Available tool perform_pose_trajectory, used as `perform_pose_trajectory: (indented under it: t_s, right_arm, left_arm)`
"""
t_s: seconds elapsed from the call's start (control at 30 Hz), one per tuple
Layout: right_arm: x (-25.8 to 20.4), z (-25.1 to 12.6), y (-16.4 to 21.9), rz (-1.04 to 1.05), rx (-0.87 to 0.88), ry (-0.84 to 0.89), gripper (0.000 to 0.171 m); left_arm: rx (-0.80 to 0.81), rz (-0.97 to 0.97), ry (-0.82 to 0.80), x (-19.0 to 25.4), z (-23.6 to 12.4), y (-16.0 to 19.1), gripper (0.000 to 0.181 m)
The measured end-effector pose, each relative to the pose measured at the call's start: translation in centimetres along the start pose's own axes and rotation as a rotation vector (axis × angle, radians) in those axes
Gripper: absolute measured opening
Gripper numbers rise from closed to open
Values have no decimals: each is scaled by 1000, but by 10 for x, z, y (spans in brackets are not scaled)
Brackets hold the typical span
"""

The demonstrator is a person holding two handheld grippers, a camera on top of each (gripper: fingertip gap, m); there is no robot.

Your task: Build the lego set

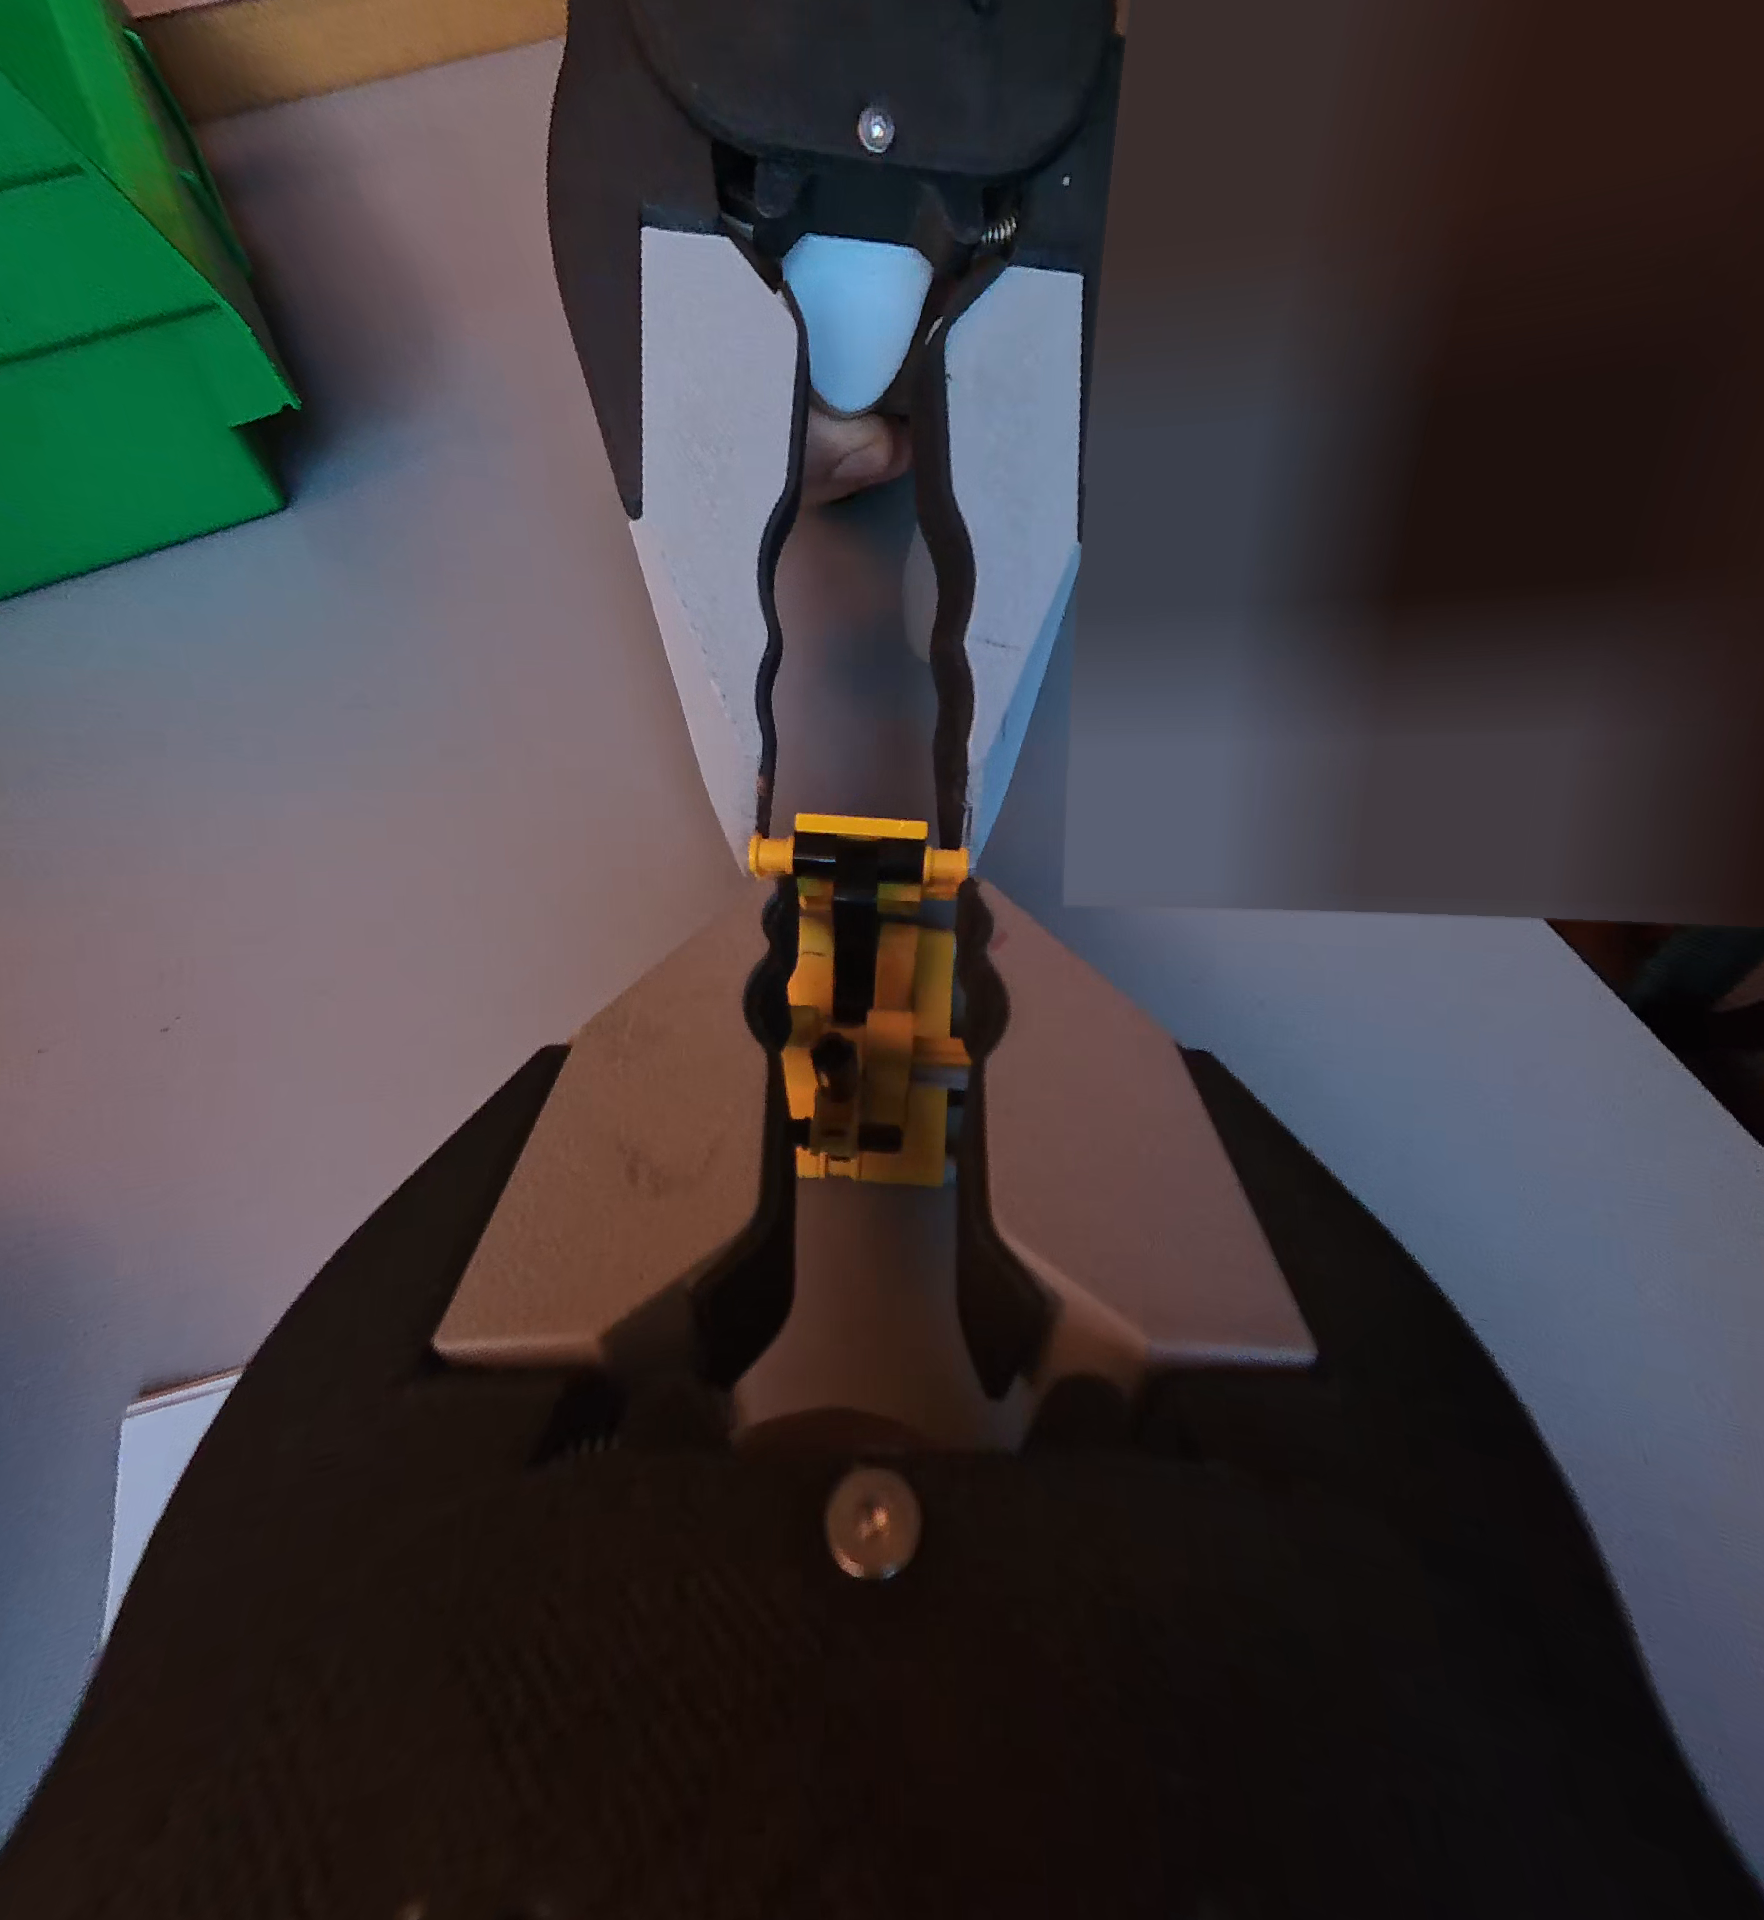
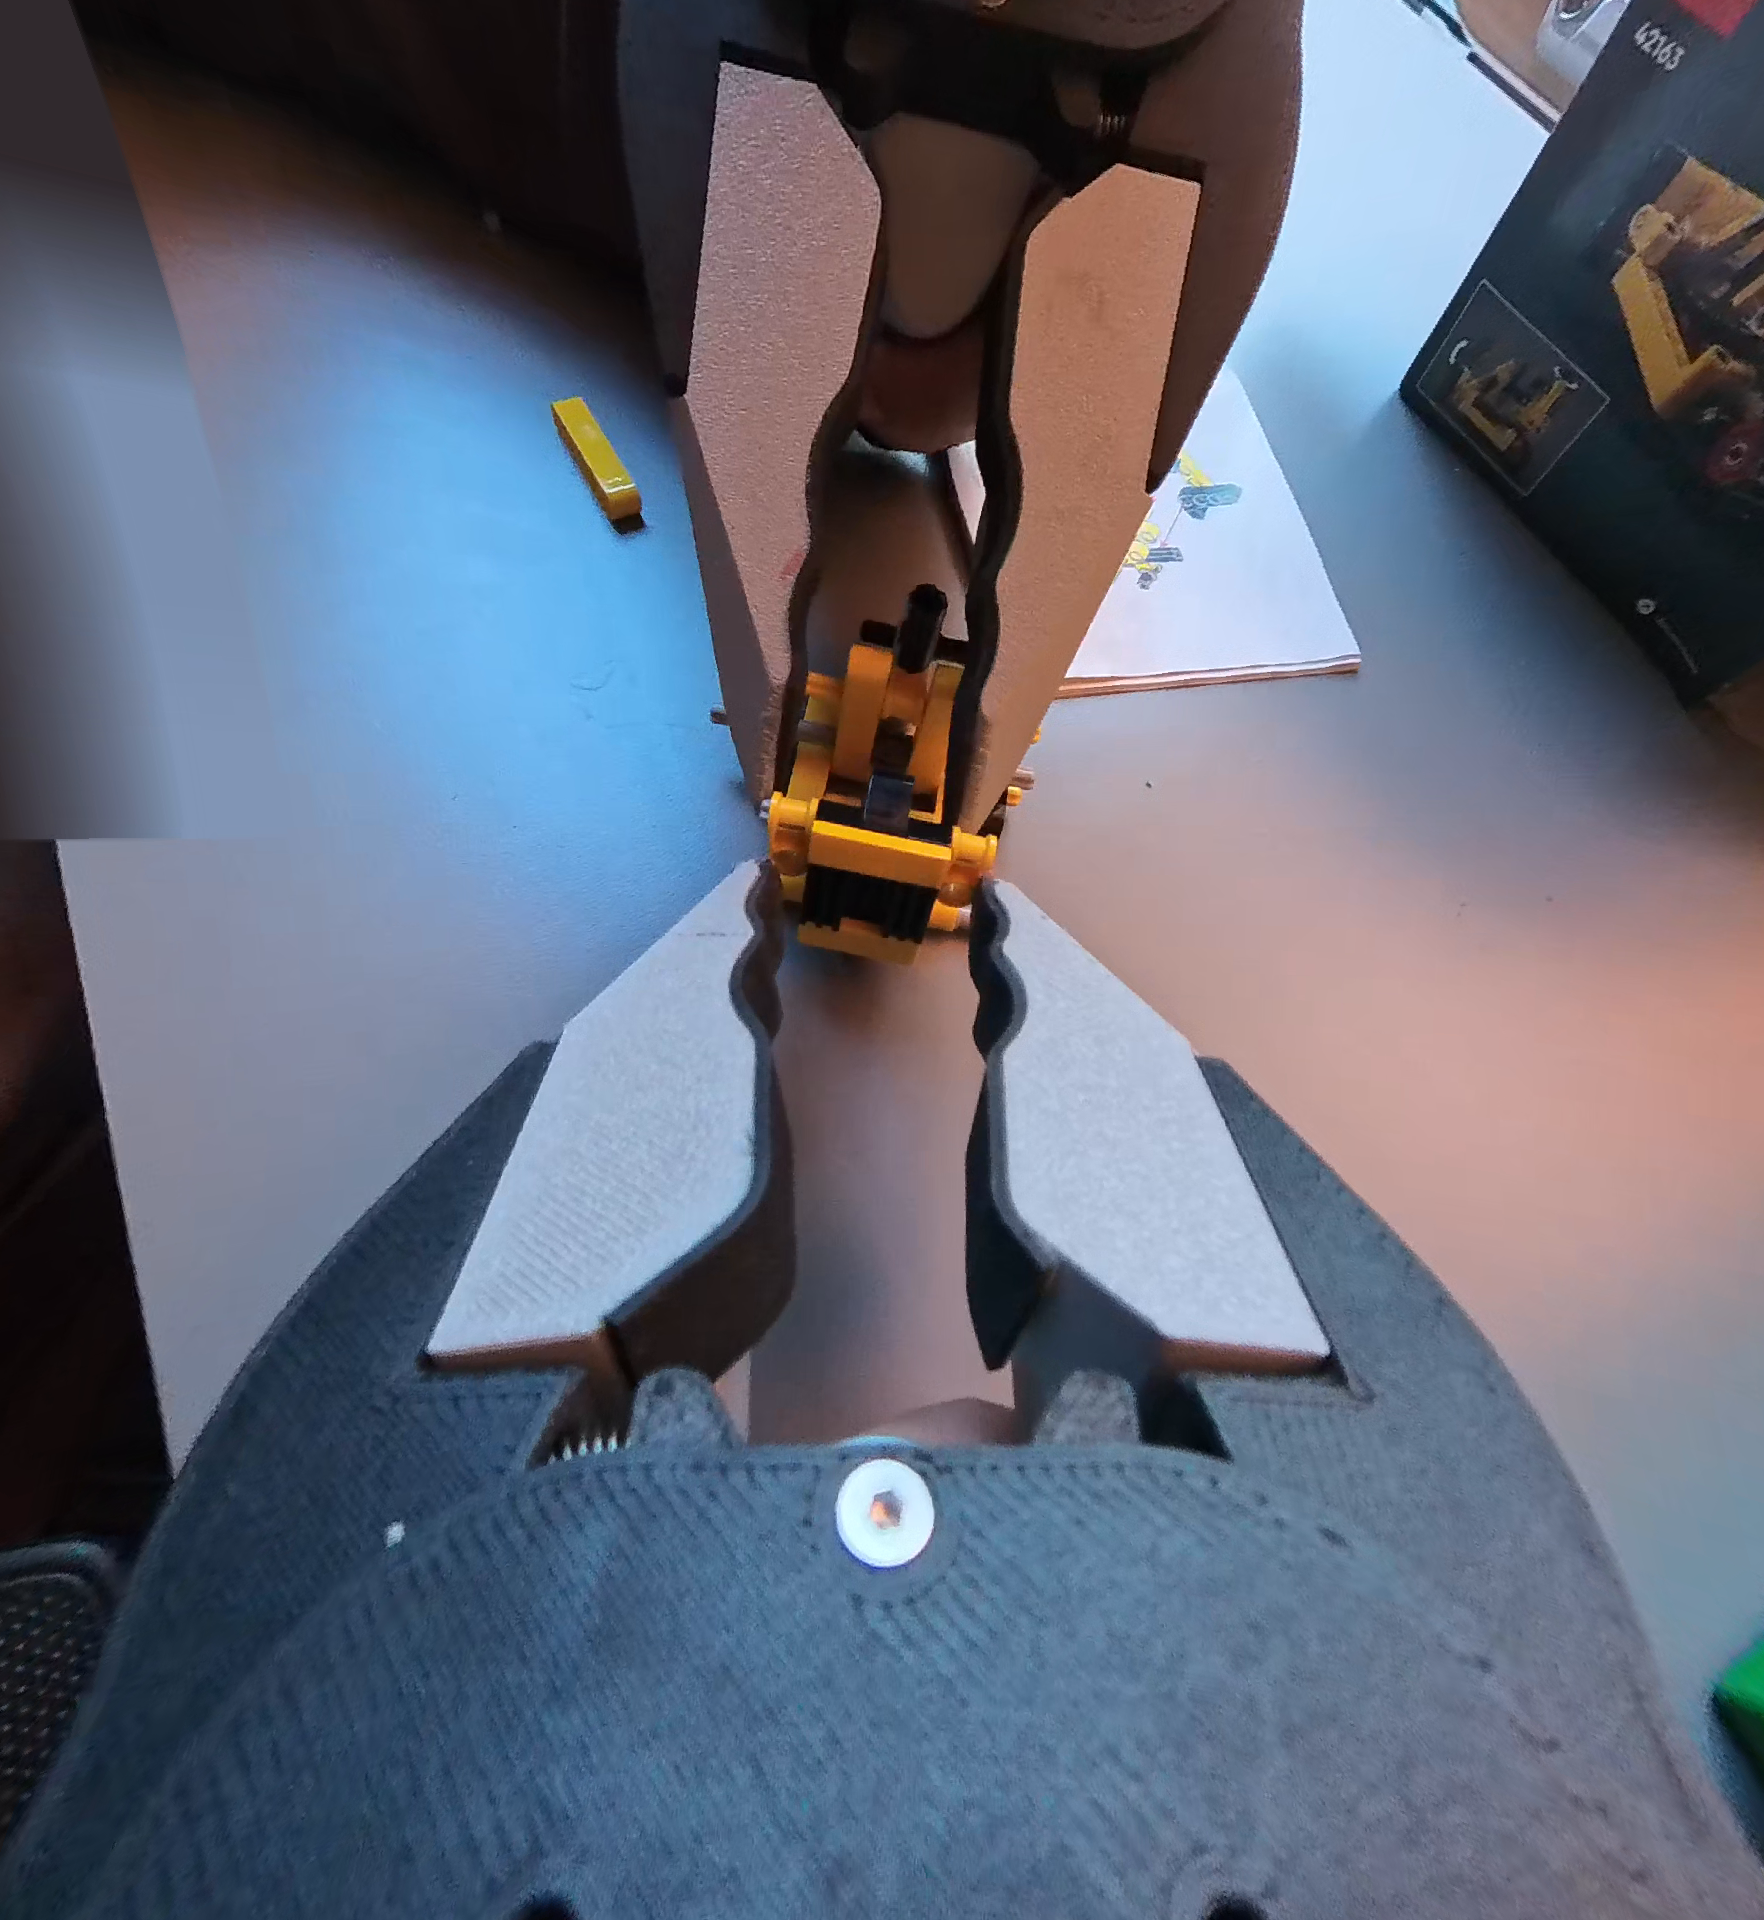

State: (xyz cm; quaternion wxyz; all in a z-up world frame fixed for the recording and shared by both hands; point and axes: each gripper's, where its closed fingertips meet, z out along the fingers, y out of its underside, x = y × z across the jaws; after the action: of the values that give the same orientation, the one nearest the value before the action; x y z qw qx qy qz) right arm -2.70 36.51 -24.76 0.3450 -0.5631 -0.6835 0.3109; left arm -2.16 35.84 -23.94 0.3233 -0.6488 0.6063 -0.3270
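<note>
Two handheld grippers face each other over a grey table [image 2: 1377, 935]. The left gripper [image 1: 873, 997] is clenched on a yellow-and-black Lego model [image 1: 873, 1018], held between its fingers, probably to steady it. The right gripper [image 2: 873, 904] touches the model's pin ends; whether it grips, I cannot tell. A loose yellow beam [image 2: 595, 457] lies beyond, unused.
</note>
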Motion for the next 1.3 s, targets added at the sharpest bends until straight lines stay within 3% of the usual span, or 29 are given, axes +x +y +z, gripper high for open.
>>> perform_pose_trajectory:
  t_s: [0.13,0.67,0.73,0.8,0.97,1.13,1.3]
  right_arm:
    - [3,1,1,-8,-8,17,27]
    - [7,1,2,56,-1,12,39]
    - [6,3,1,62,-5,9,38]
    - [4,7,1,69,-19,-4,39]
    - [5,7,1,88,-19,-11,38]
    - [3,4,-2,73,4,-6,38]
    - [3,3,-3,73,17,-4,38]
  left_arm:
    - [-3,1,2,0,0,0,27]
    - [21,-19,-39,-9,-4,3,27]
    - [10,0,-49,-9,-2,6,5]
    - [15,14,-52,-8,-1,5,4]
    - [8,-17,-41,-9,-3,6,13]
    - [0,-50,0,-4,-3,5,32]
    - [-26,-59,-20,-5,1,8,35]
